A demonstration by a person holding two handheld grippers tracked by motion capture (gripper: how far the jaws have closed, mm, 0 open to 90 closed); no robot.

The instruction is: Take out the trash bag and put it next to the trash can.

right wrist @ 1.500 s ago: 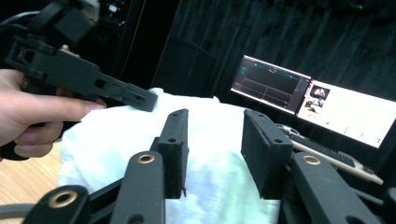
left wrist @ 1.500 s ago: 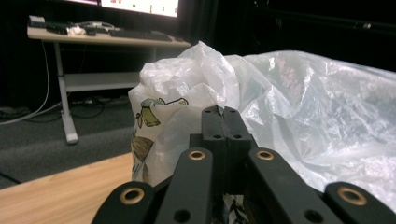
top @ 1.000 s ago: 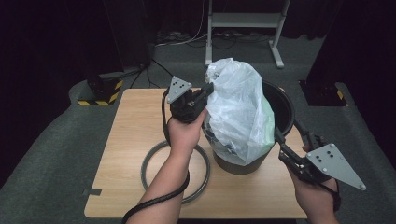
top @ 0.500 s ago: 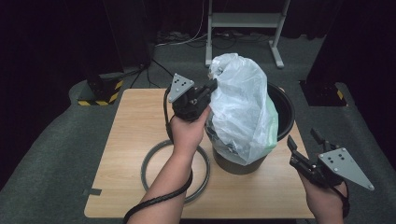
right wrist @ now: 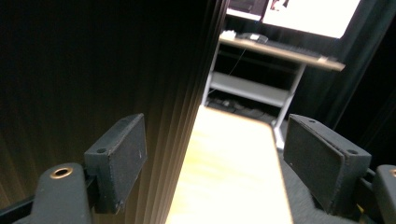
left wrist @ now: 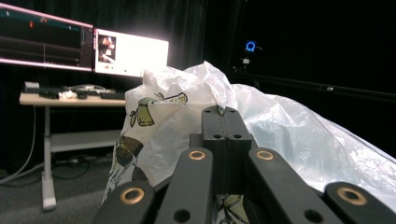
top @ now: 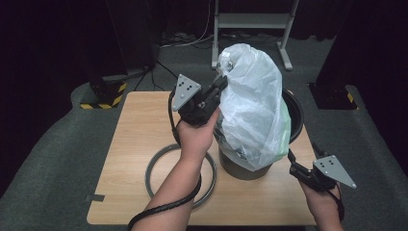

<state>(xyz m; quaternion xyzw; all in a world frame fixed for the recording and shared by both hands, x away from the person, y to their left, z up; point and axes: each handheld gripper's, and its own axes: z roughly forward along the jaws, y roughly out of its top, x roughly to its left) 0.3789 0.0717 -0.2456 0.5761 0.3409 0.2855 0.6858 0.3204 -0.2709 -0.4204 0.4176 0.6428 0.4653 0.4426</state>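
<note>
White translucent plastic bag (top: 254, 103), full and printed with small figures, stands half out of the dark round bin (top: 292, 115) on the light wooden tabletop (top: 134, 144), its lower part still inside the rim.

At the left of the high view a grey metal ring (top: 155, 166) lies flat on the wood, partly under the person's left forearm. Just right of it, the left gripper (top: 217, 90) is pressed together on a pinch of the bag's film high on its left flank; in the left gripper view the two black jaws meet with crumpled plastic (left wrist: 187, 102) bunched around their tips. Compared with a second ago the bag stands a little taller in the bin, so the lift looks under way.

Further right, past the bin, the right gripper (top: 290, 157) has dropped from the bag's lower edge to a spot low by the table's right side, clear of the plastic. Its jaws have just been opening and stand spread; in the right gripper view nothing lies between the pads (right wrist: 122, 154), only the bin's dark ribbed wall (right wrist: 93, 70) close by. I judge the left hand alone now carries the bag, and the right may be heading to steady the bin.
</note>
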